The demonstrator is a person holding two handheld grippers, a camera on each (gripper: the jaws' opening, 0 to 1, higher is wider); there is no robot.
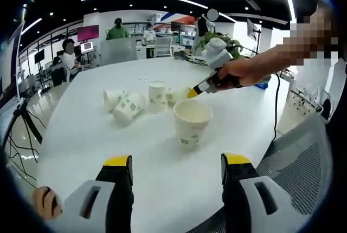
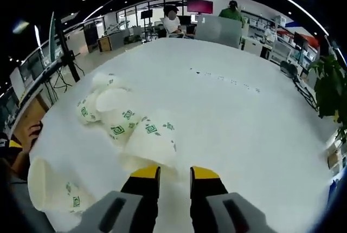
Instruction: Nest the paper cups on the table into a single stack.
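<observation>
Several white paper cups with green marks sit on the white table (image 1: 81,146). In the left gripper view one cup (image 1: 192,123) stands upright nearest me and a second upright cup (image 1: 157,96) is behind it. Others lie on their sides (image 1: 128,107). My left gripper (image 1: 177,168) is open, short of the near cup and holding nothing. My right gripper (image 1: 192,92), held by a hand (image 1: 238,73), reaches in to a lying cup (image 1: 176,95). In the right gripper view its jaws (image 2: 174,176) stand close together at the wide end of that cup (image 2: 152,141).
More tipped cups (image 2: 103,105) lie left of the held one, and the upright cup (image 2: 51,192) is at the lower left. A mesh chair (image 1: 301,157) stands at the table's right edge. People, desks and a tripod (image 1: 24,119) are beyond the table.
</observation>
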